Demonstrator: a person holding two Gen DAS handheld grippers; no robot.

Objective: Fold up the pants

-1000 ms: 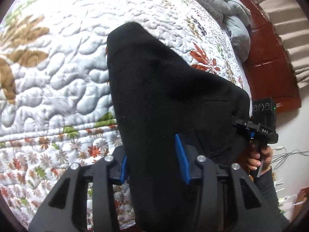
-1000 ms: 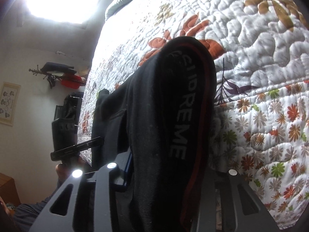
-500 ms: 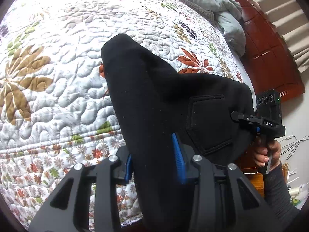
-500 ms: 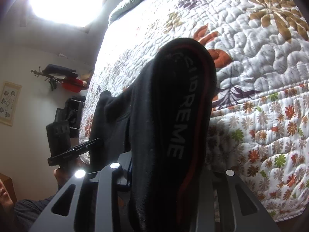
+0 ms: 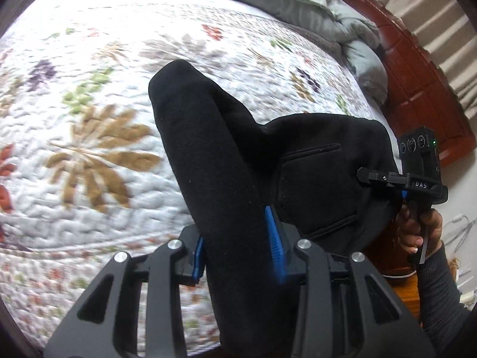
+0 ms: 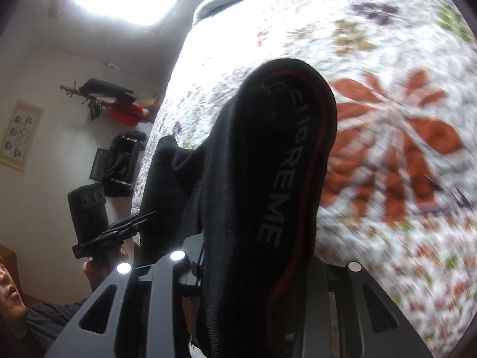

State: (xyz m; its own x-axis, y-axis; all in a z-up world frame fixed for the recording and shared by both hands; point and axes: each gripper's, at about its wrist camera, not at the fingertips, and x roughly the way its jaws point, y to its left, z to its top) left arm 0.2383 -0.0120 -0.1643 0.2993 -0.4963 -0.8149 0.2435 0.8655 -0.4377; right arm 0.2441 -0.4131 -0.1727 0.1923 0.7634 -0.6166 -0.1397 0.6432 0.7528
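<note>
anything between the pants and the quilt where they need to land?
Nothing visible. The left gripper and right gripper both clamp the black pants above the floral quilt. The grey blanket sits bunched by the headboard, beyond the pants.

Floral quilt (image 5: 89,137) covers the bed. Grey duvet (image 5: 313,6) bunched at the quilt's far edge, against a red-brown wooden headboard (image 5: 417,83). Framed picture (image 6: 19,134) on the wall beside the bed; cluttered wall rack (image 6: 110,101) nearer the quilt.

A home bedroom: a bed under a floral quilt (image 5: 89,149), a grey duvet (image 5: 328,9) and wooden headboard (image 5: 417,74) at 1 o'clock, probably a framed picture (image 6: 19,135) at 9 o'clock.
</note>
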